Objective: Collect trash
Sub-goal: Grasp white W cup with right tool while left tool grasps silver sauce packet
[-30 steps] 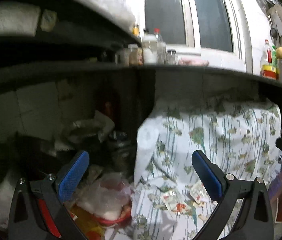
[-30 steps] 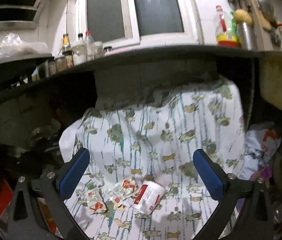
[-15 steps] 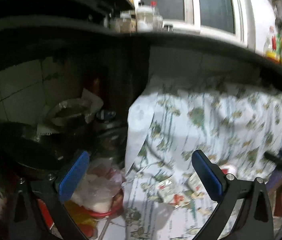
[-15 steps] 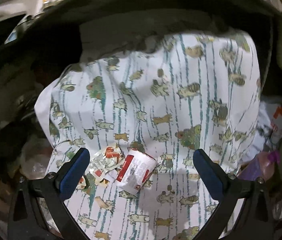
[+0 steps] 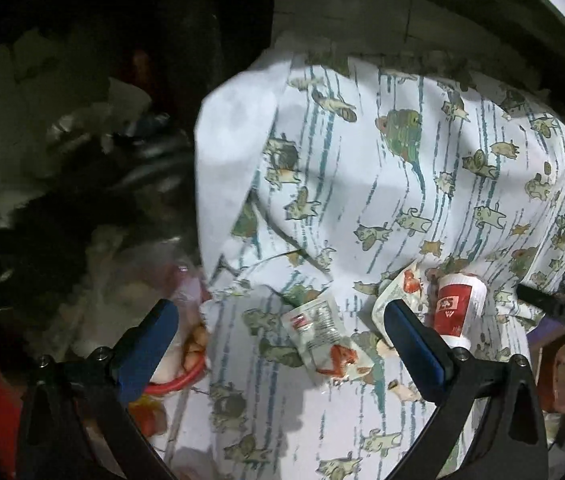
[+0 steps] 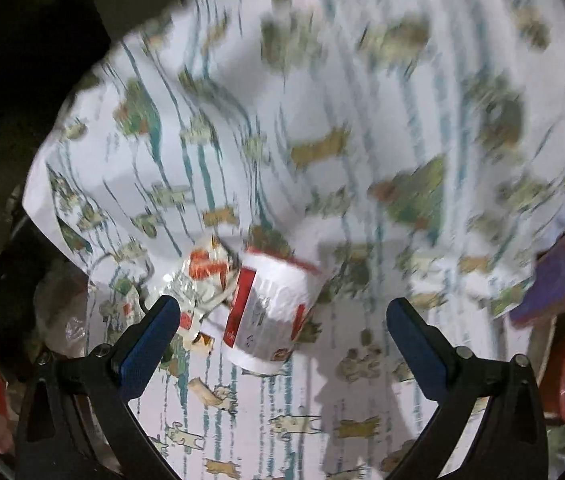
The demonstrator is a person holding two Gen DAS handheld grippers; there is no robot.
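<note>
A white and red paper cup (image 6: 268, 314) lies on its side on a patterned cloth (image 6: 362, 120); it also shows in the left wrist view (image 5: 456, 308). Torn sauce sachets (image 5: 324, 336) lie beside it, also seen in the right wrist view (image 6: 202, 276). My right gripper (image 6: 282, 332) is open, its jaws spread either side of the cup, just short of it. My left gripper (image 5: 282, 332) is open and empty, above the sachets, with its right finger (image 5: 414, 344) close to the cup.
The cloth (image 5: 402, 160) drapes over a bulky shape under a dark shelf. To its left sit plastic bags (image 5: 122, 280), a red-rimmed container (image 5: 178, 380) and dark clutter. Purple and red items (image 6: 562, 280) lie at the cloth's right edge.
Both grippers have dropped down and forward toward the cloth. The cup and sachets now loom large. The shelf with jars and the window have left view. Both stay open.
</note>
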